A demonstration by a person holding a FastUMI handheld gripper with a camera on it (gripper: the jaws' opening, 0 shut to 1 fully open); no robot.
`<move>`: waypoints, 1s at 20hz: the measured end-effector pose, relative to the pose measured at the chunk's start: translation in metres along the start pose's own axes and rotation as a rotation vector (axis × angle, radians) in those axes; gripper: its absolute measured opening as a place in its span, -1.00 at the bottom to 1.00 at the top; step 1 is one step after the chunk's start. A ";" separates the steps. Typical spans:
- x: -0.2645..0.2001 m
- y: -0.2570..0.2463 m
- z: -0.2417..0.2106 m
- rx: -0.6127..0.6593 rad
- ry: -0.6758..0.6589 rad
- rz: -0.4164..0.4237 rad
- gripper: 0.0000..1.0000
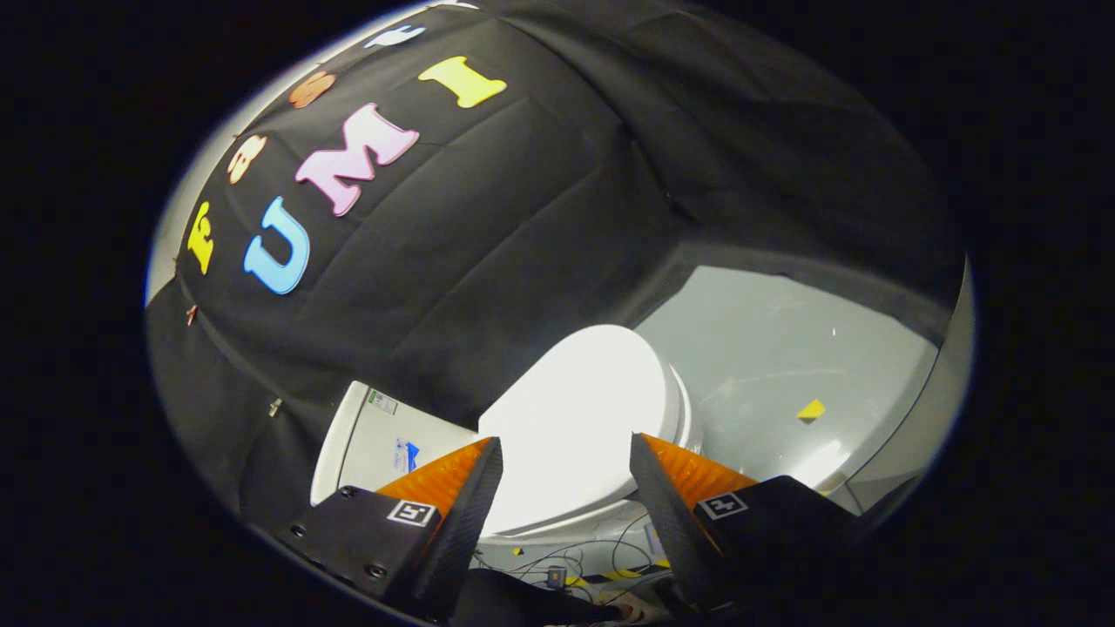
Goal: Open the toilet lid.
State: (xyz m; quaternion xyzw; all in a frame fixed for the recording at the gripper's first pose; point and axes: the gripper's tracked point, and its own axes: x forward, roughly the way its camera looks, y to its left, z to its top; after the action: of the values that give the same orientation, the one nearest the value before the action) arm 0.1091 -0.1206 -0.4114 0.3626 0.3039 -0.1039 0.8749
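A white toilet stands ahead of me against the black cloth wall. Its lid (579,409) lies flat and closed over the bowl, brightly lit. The white tank (366,435) sits behind the lid, beyond my left finger. My gripper (566,453) is open, hovering over the near part of the lid with the lid showing in the wide gap between the fingers. Neither finger touches the lid.
A grey floor (784,357) spreads beyond the toilet, with a small yellow marker (812,409) on it. Thin cables (592,557) and yellow-black tape lie on the floor below the bowl's near rim. The black cloth wall (488,218) hangs close behind the tank.
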 end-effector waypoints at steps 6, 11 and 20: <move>0.042 -0.054 -0.036 0.129 0.091 -0.037 0.83; 0.068 -0.089 -0.080 0.293 0.192 -0.033 0.61; 0.099 -0.106 -0.114 0.443 0.270 -0.001 0.01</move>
State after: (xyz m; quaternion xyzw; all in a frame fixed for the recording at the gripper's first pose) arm 0.0926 -0.1131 -0.5951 0.5558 0.3878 -0.1193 0.7256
